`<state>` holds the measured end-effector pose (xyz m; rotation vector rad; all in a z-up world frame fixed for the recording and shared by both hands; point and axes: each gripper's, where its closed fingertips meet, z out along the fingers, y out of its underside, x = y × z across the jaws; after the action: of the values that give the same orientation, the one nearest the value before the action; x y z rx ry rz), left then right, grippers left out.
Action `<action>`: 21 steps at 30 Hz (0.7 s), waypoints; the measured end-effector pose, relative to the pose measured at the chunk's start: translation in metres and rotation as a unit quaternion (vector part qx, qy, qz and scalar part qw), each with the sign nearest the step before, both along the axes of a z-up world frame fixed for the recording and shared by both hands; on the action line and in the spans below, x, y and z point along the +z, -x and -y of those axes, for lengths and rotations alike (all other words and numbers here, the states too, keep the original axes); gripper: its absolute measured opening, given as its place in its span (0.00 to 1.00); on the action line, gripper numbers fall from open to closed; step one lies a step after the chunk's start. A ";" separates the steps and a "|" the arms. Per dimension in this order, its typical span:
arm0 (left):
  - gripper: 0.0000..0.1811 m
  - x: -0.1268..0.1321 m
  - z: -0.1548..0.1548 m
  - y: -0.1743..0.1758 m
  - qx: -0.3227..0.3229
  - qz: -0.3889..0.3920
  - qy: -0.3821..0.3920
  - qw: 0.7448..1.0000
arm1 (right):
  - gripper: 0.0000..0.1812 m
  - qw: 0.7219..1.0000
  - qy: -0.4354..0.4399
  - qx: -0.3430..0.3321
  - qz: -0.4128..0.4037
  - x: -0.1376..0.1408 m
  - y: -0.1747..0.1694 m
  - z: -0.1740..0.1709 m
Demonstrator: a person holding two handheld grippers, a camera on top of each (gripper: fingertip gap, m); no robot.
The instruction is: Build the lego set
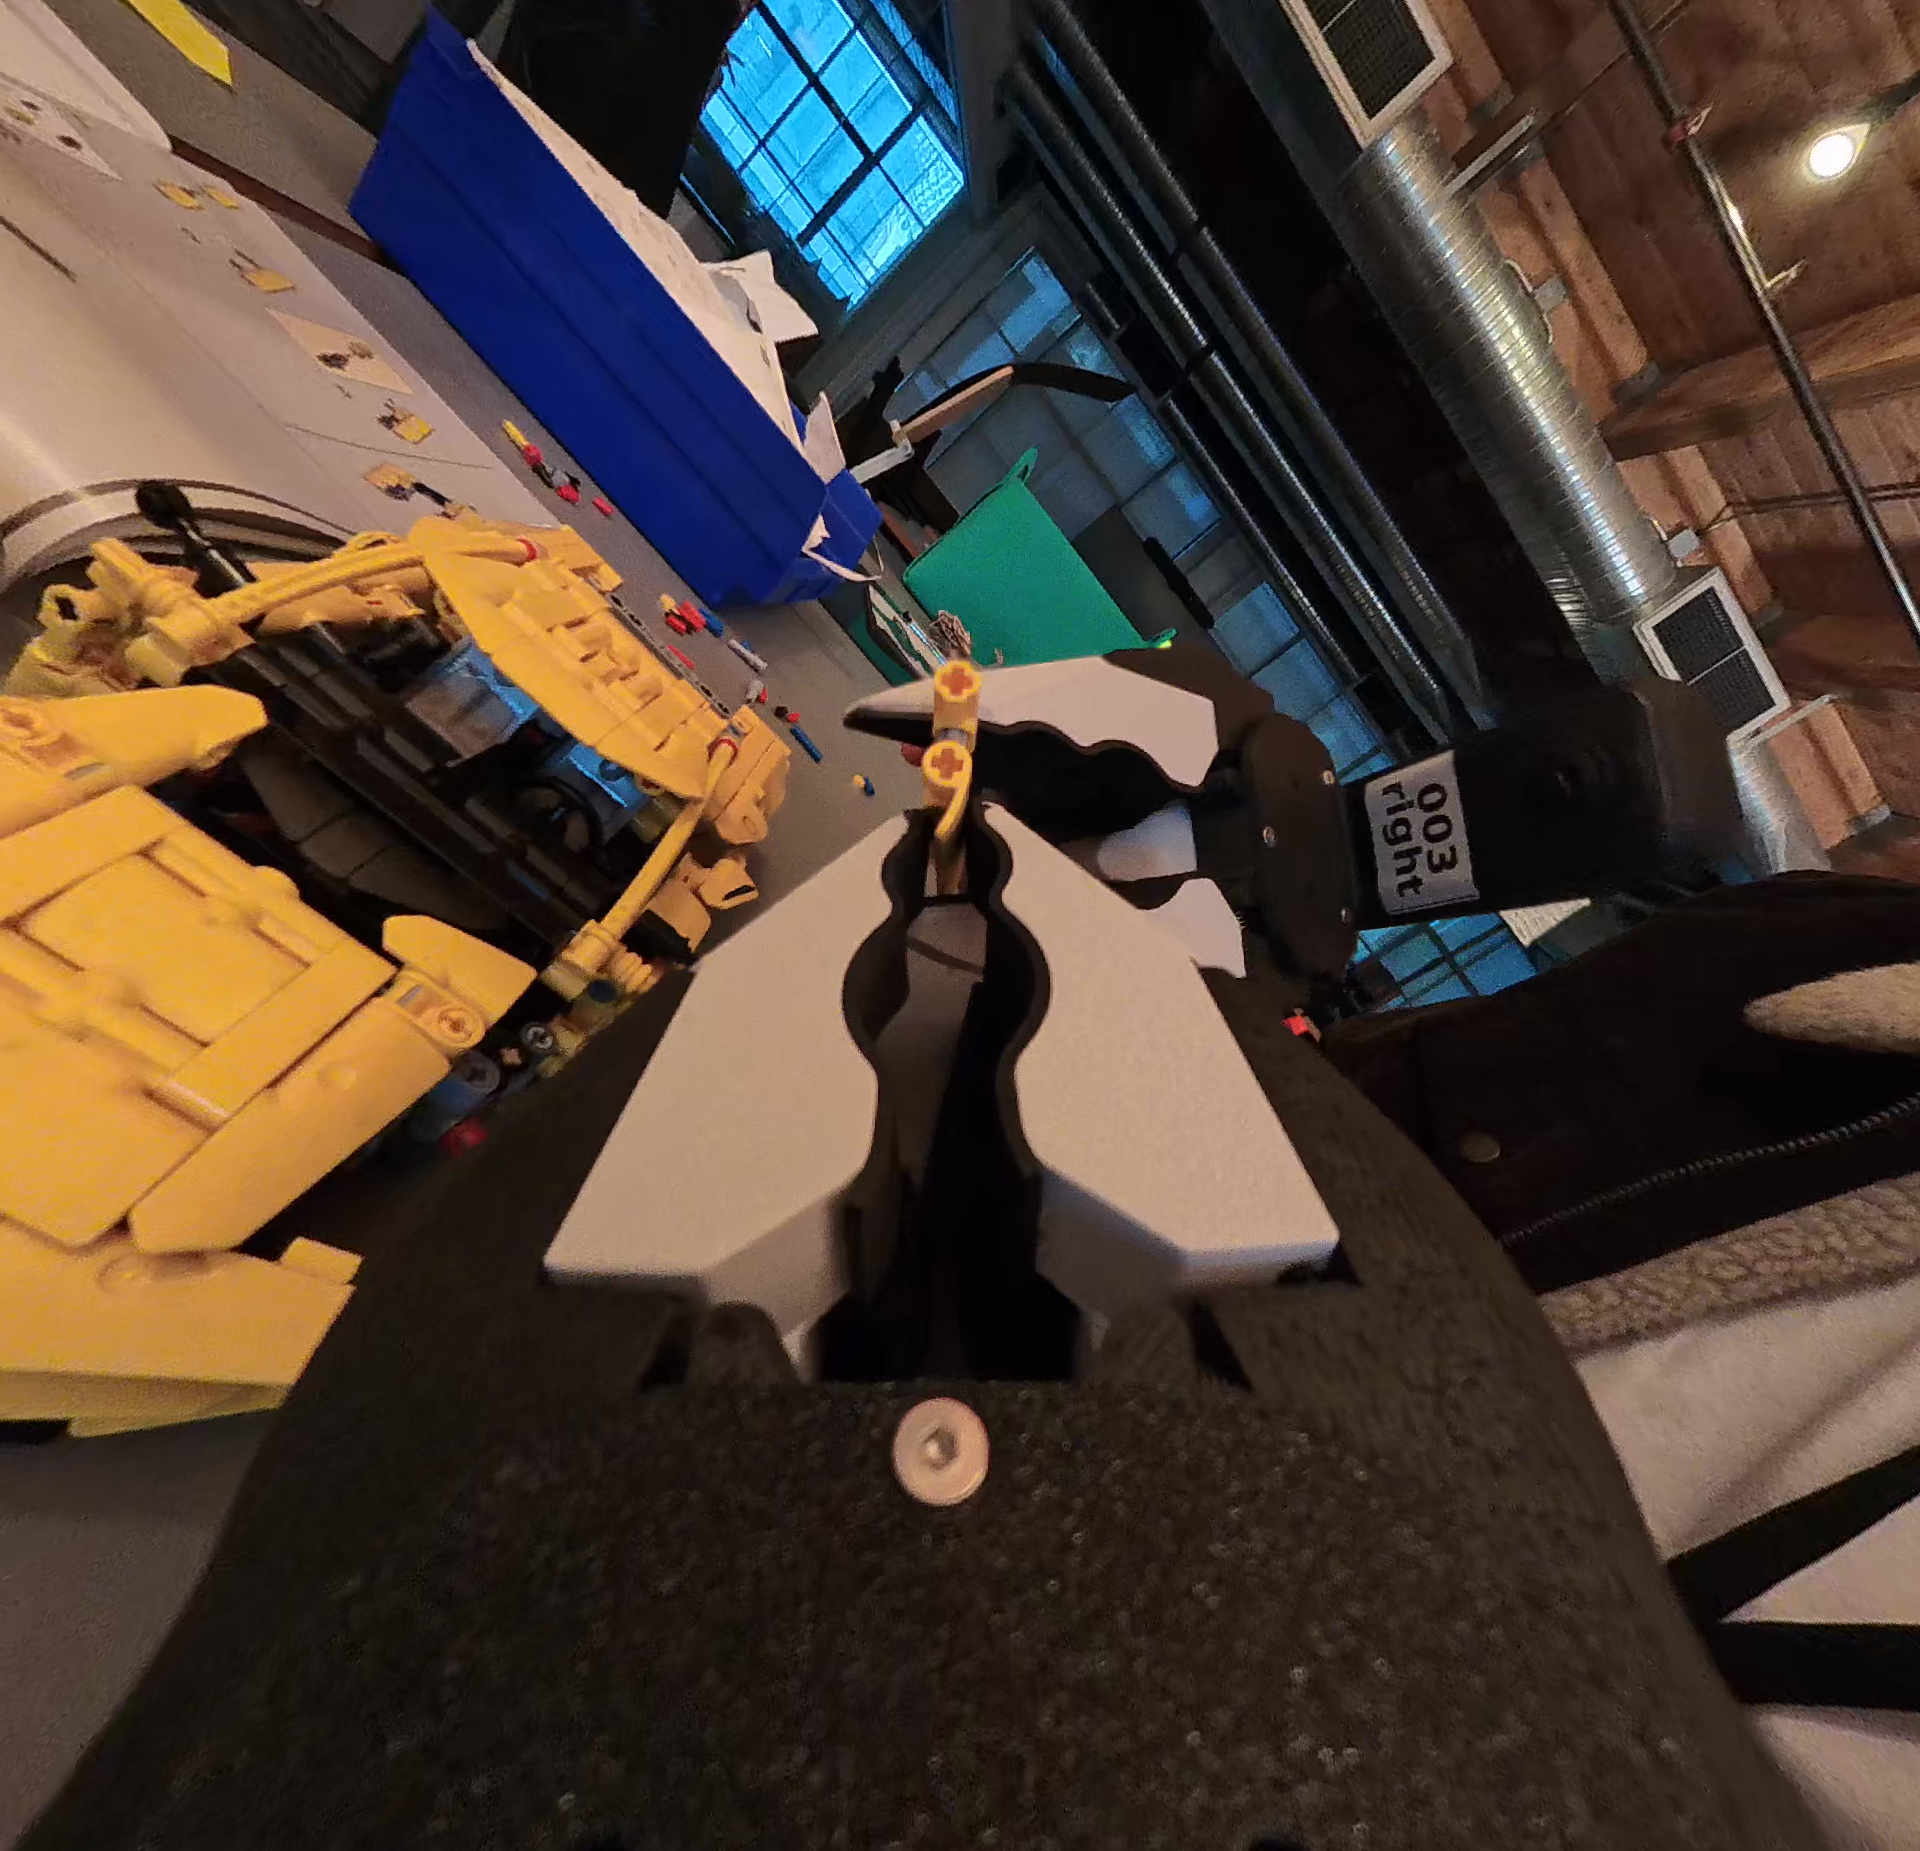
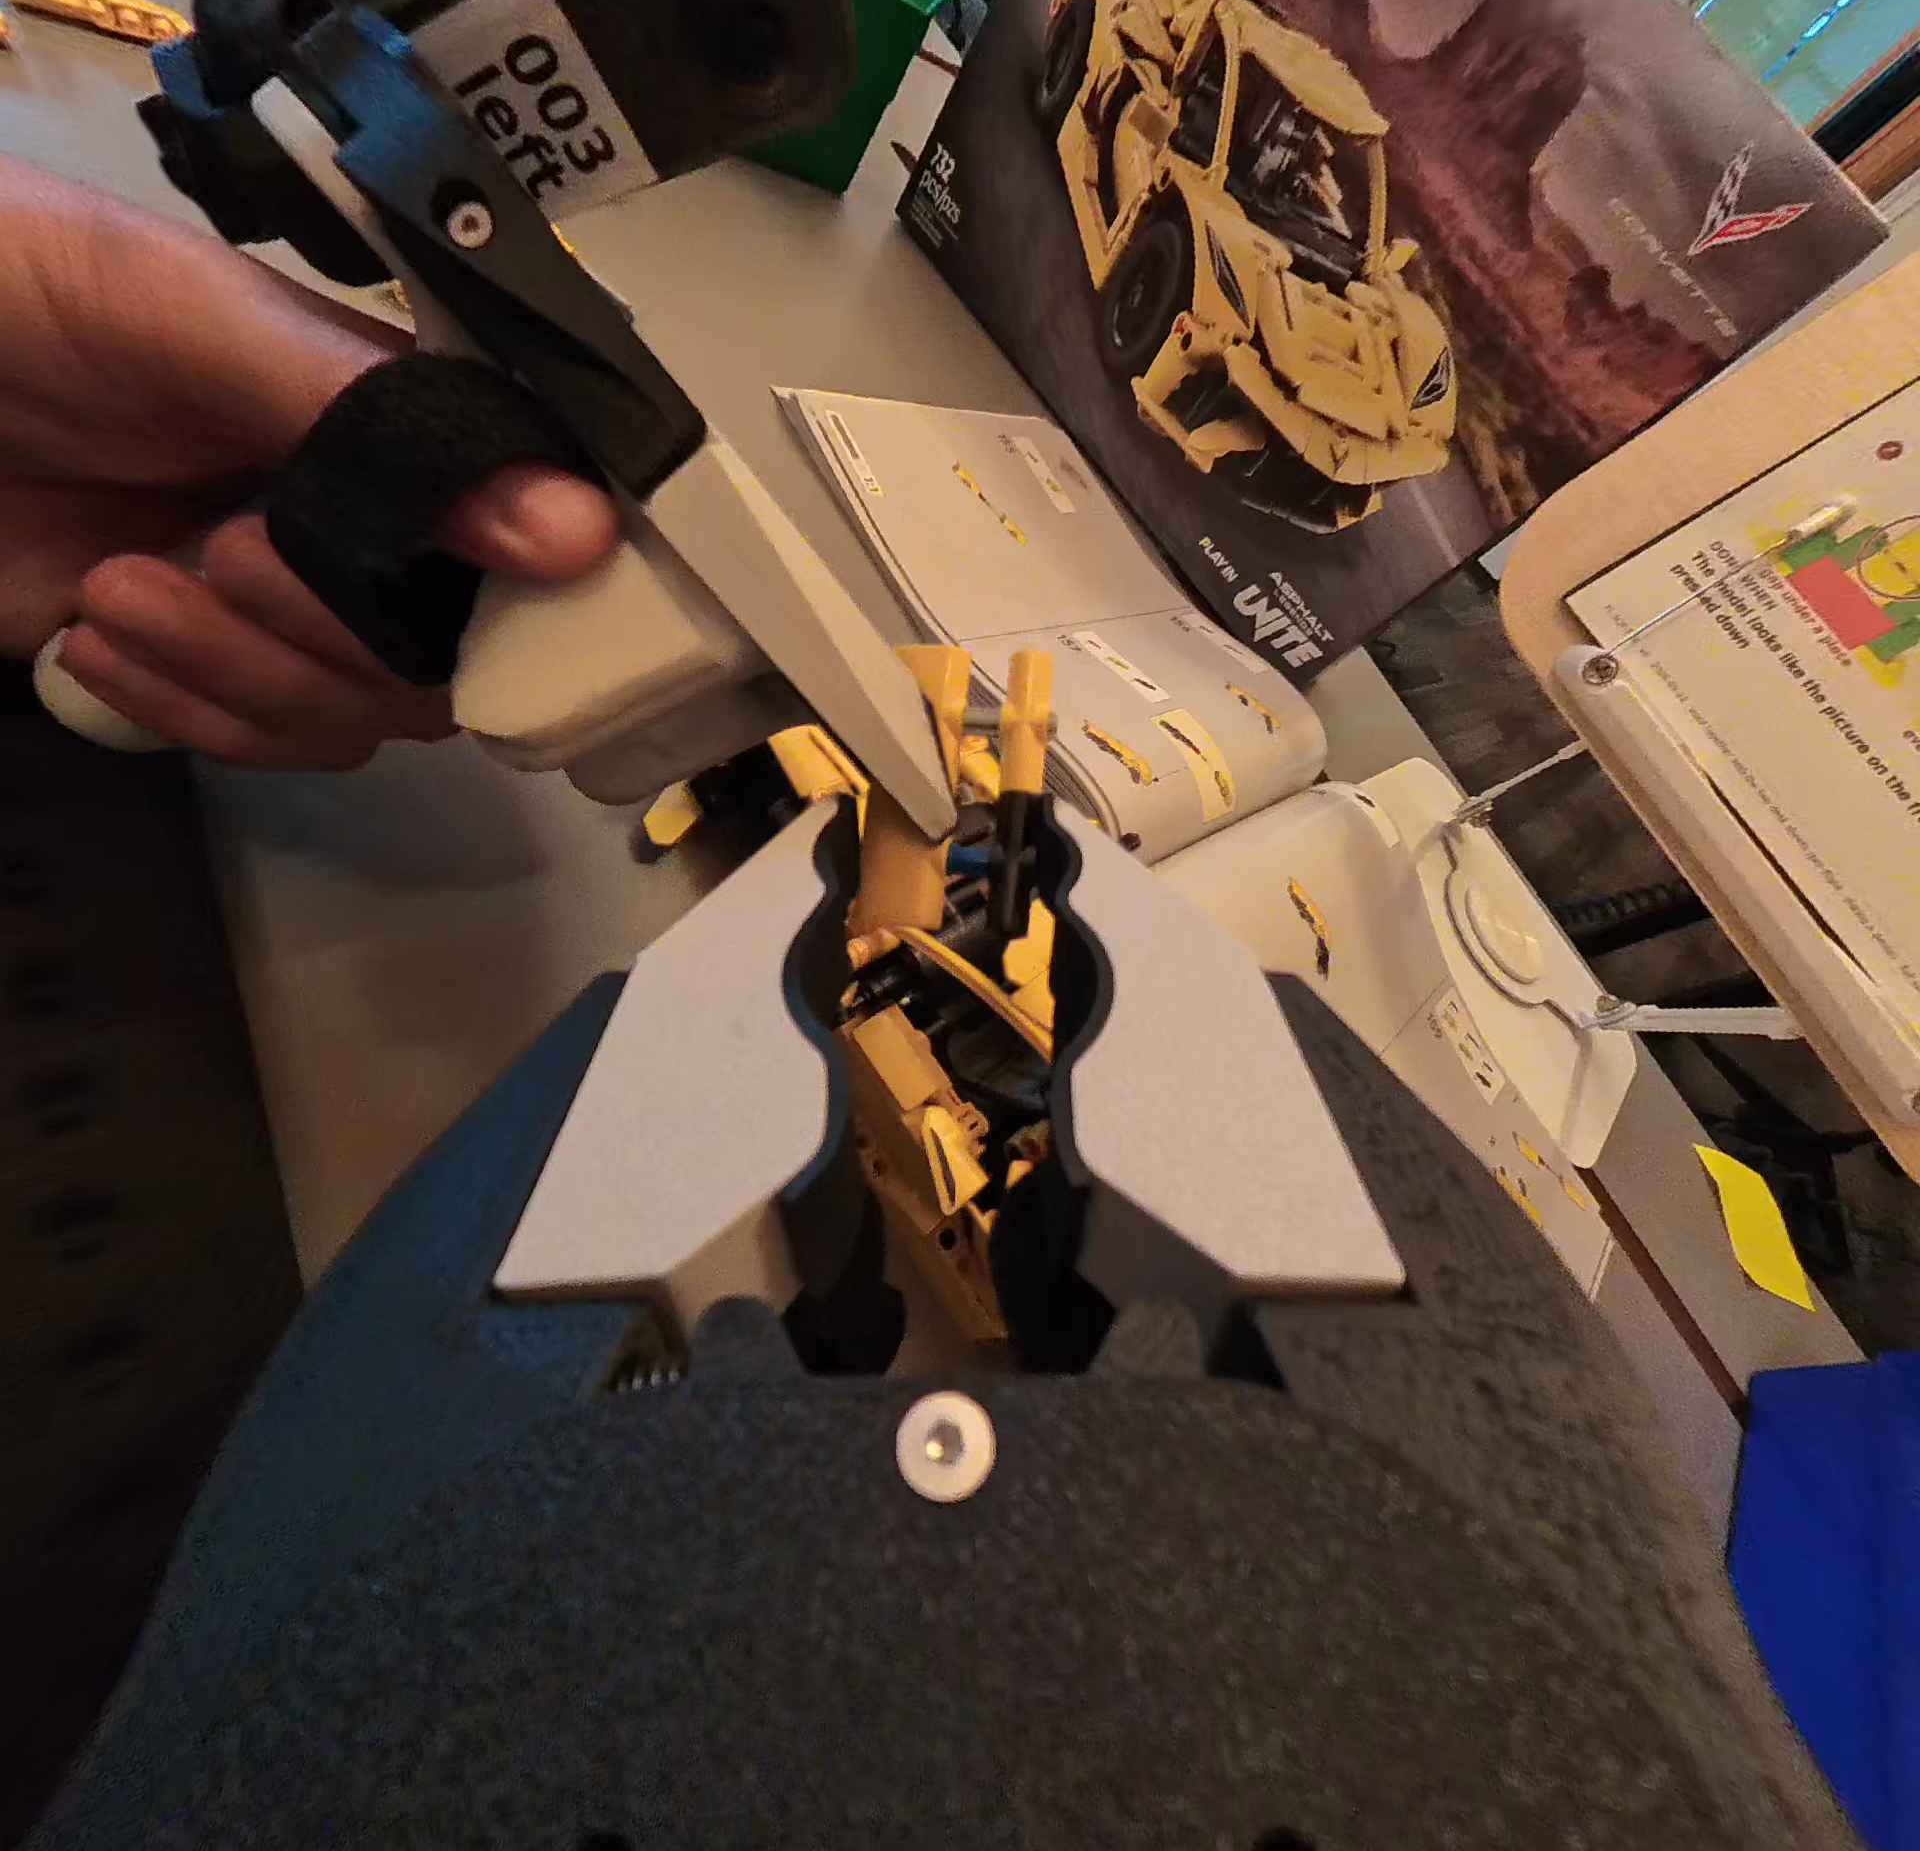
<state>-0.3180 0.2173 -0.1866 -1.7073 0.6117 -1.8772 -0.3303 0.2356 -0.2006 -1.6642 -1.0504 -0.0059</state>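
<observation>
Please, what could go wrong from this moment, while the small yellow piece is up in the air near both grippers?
1. The left gripper pinches the small yellow piece only at its fingertips. A push from the right gripper might twist it free, and it could drop among the loose parts.
2. The black pin sits between the right gripper's fingers, but no firm grip shows, so it may slip.
</observation>
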 end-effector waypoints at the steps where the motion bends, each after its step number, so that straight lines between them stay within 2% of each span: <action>1: 0.04 0.000 0.001 0.000 -0.004 0.001 0.003 1.000 | 0.19 1.000 0.001 0.002 -0.002 0.000 0.000 0.001; 6: 0.04 0.000 0.003 -0.001 -0.008 0.000 0.003 1.000 | 0.18 1.000 0.010 0.003 0.006 0.000 -0.001 0.002; 12: 0.04 0.000 0.006 -0.001 -0.020 0.004 0.011 1.000 | 0.13 0.999 0.025 0.023 0.010 -0.003 0.001 0.008; 16: 0.04 -0.007 0.002 -0.001 -0.009 -0.018 0.010 1.000 | 0.14 0.999 0.039 0.015 -0.005 -0.009 0.002 0.003; 21: 0.04 -0.005 0.002 0.000 -0.018 -0.005 0.027 0.999 | 0.16 1.000 -0.011 0.006 0.007 -0.004 0.002 0.004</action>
<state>-0.3184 0.2155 -0.1917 -1.7510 0.6052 -1.9281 -0.3322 0.2320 -0.2049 -1.6410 -1.0681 -0.0215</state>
